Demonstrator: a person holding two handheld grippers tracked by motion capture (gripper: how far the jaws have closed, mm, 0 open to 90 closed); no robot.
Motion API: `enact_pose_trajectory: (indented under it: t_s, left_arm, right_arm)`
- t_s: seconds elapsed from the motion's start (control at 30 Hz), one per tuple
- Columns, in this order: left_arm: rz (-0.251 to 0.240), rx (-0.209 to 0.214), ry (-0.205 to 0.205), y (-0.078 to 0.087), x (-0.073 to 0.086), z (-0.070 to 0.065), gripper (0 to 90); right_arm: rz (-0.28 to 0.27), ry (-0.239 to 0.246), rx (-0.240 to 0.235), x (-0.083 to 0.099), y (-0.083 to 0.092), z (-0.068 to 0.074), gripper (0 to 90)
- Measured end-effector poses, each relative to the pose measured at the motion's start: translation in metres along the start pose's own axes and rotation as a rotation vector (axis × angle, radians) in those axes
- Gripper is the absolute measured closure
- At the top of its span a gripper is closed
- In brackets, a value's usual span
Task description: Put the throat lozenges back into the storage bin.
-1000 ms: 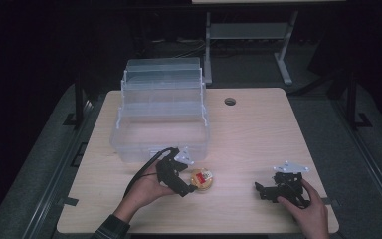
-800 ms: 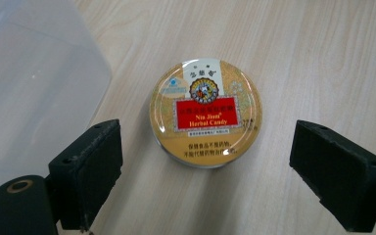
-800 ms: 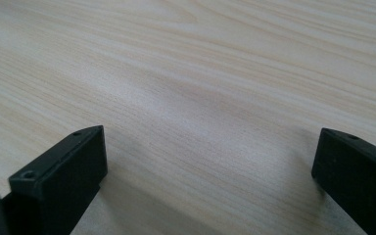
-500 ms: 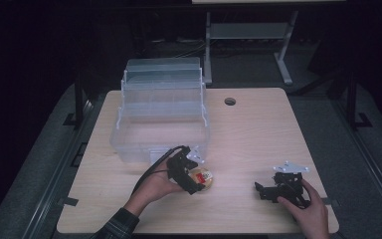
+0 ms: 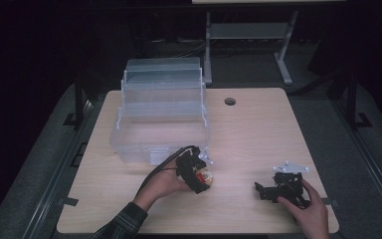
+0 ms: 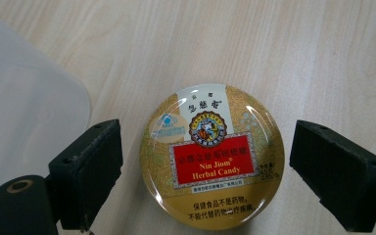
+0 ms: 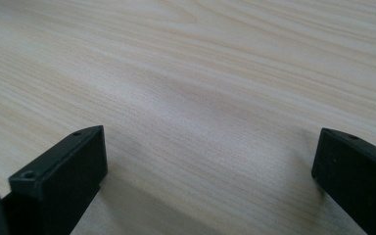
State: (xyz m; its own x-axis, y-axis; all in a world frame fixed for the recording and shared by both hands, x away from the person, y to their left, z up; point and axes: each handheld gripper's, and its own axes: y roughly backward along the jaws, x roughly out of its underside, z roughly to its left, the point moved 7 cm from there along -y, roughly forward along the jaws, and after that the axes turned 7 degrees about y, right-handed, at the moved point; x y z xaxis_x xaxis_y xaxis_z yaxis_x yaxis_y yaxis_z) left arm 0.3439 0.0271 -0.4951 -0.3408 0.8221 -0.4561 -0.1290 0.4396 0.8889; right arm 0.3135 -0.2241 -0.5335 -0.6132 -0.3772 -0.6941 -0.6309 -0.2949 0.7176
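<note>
Gold candy tin [image 6: 211, 156] lies flat on the table [image 5: 258, 134], light, stiff and slippery. Left hand-held gripper [image 6: 203, 171] straddles it, wide open; squeeze the rim at three and nine o'clock. Right hand-held gripper [image 7: 208, 181] gapes empty.

The herbal candy tin [image 6: 211, 156] has a glossy printed lid in gold and red that catches highlights. The bench [image 7: 215, 73] is pale wood-grain laminate with a smooth satin sheen. Both grippers' jaws are matt black plastic. The storage box [image 5: 160, 119] is clear, smooth plastic.
</note>
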Motion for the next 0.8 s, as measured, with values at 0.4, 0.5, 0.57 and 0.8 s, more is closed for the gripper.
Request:
enact_pose_trajectory:
  t_s: [0.4,0.5,0.57,0.8]
  left_arm:
    - [0.053,0.015,-0.015,-0.012,0.001,-0.001,11.9]
    - [0.059,0.014,-0.013,-0.014,0.002,-0.001,12.0]
    - [0.064,0.015,-0.014,-0.015,0.002,-0.001,12.1]
    - [0.080,0.004,-0.021,-0.017,0.003,-0.001,13.2]
  right_arm:
    - [0.000,0.000,0.000,0.000,0.000,0.000,0.0]
    - [0.000,0.000,0.000,0.000,0.000,0.000,0.0]
    - [0.000,0.000,0.000,0.000,0.000,0.000,0.0]
    - [0.000,0.000,0.000,0.000,0.000,0.000,0.0]
